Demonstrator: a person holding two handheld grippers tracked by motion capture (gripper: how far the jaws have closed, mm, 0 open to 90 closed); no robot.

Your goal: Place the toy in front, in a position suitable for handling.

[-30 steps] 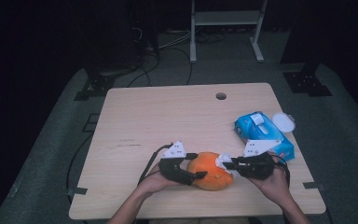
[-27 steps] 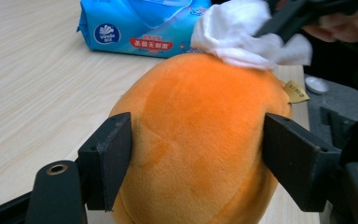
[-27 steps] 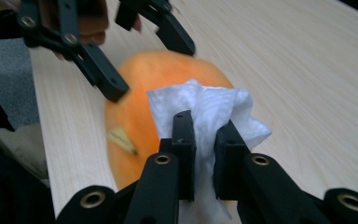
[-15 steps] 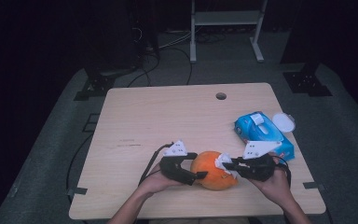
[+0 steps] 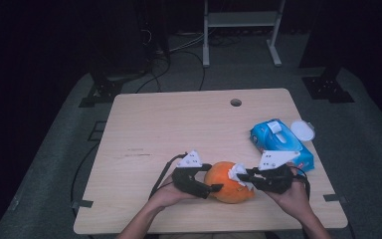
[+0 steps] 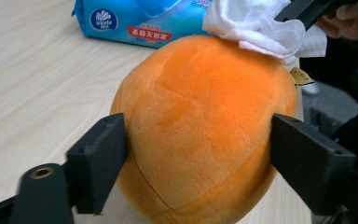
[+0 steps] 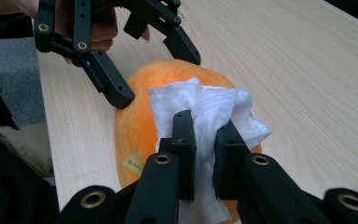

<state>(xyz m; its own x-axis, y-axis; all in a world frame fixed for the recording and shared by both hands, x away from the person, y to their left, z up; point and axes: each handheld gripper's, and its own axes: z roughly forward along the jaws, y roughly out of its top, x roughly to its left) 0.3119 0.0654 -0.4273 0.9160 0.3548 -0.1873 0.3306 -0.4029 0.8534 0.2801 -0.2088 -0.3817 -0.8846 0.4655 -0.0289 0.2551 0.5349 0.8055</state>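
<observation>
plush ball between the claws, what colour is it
Orange all over, a soft plush ball with faint seams; the left gripper view shows it best.

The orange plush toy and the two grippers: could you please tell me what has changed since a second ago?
Very little. The left gripper has just been opening slightly, with the orange plush toy between its fingers, which sit at the toy's sides. The right gripper stays shut on the white tissue against the toy. The toy, the wipes pack and both hands kept their places.
</observation>
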